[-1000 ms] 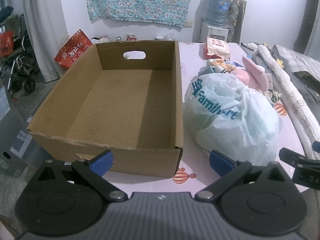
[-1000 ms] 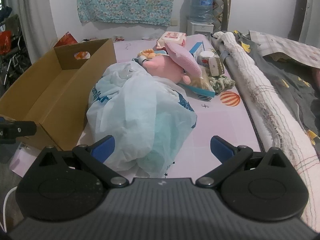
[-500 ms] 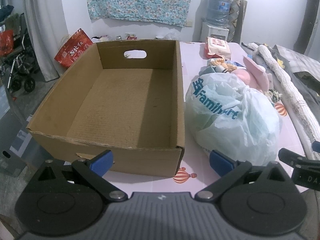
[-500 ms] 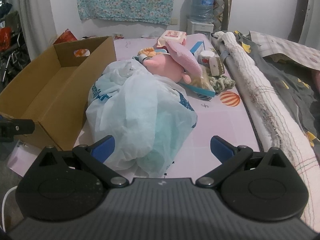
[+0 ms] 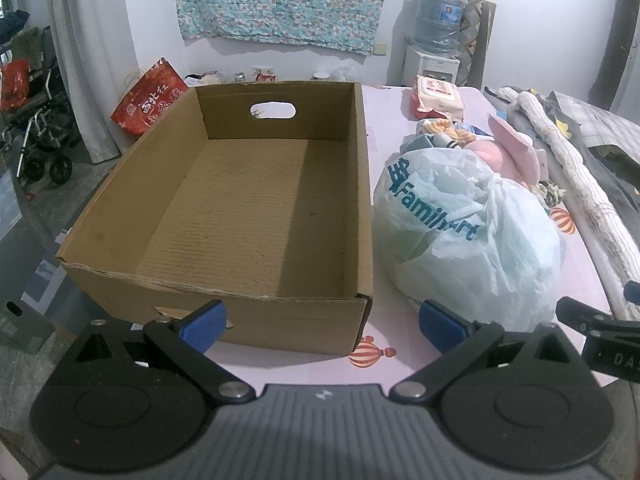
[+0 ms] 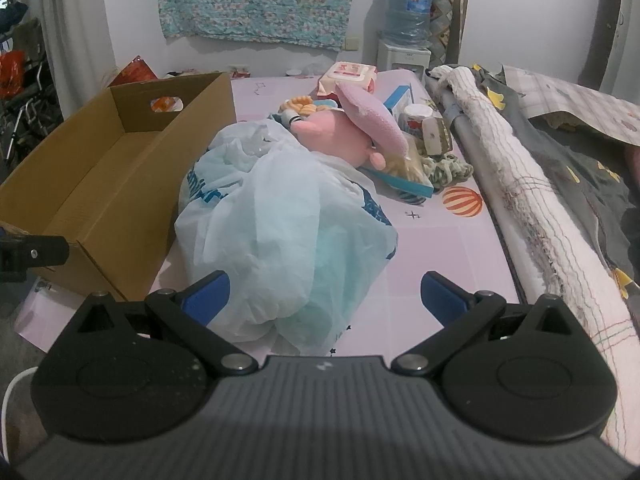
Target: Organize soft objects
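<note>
Cardboard box (image 5: 256, 208) sits beside a stuffed plastic bag (image 5: 468, 232).

We count one cardboard box (image 5: 256, 208), one stuffed FamilyMart plastic bag (image 5: 464, 236), one pink plush toy (image 6: 340, 136), one wet-wipes pack (image 5: 438, 96), one red paper bag (image 5: 150, 102), one water jug (image 5: 438, 20) on one dispenser (image 5: 430, 70), two grippers: left gripper (image 5: 320, 322), right gripper (image 6: 324, 300).

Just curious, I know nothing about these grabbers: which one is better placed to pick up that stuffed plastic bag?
Probably the right gripper: the plastic bag lies straight ahead between its open fingers. The left gripper, also open, faces the empty cardboard box instead.
</note>
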A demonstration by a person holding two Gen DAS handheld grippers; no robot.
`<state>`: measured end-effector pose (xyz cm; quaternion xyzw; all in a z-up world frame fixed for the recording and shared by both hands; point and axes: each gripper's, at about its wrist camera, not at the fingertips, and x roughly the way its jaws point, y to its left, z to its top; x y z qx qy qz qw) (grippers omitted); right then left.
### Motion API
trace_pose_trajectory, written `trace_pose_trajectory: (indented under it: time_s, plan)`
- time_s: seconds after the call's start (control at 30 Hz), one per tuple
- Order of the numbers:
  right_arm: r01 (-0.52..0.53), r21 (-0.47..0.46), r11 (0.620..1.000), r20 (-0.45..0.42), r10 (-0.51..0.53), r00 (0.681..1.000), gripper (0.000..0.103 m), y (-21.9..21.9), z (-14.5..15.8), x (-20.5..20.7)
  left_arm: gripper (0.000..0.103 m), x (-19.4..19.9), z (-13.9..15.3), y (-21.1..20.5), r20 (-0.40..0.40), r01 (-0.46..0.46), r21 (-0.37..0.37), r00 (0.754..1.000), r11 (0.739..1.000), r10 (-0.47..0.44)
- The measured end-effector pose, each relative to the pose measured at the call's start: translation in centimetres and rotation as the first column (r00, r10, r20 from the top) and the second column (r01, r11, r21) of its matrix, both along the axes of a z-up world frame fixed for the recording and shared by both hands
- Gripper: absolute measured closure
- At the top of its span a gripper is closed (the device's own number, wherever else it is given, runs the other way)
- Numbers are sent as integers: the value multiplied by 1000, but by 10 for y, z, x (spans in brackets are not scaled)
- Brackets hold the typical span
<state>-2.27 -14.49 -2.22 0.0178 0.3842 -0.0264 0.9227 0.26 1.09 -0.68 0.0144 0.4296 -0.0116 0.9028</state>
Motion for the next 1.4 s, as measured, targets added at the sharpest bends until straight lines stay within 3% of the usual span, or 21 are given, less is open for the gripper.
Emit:
trace_pose_trajectory:
  time_s: [1.13, 1.4]
  plan:
    - [-2, 10, 1000, -11, 2, 1000, 1, 0, -5, -1, 0, -2, -7, 0, -17, -7, 9, 1000, 1000, 7]
    - [21, 64, 998, 0, -21, 1000, 1, -10, -14, -7, 0, -6, -14, -3, -18, 2, 29, 1000, 1000, -1]
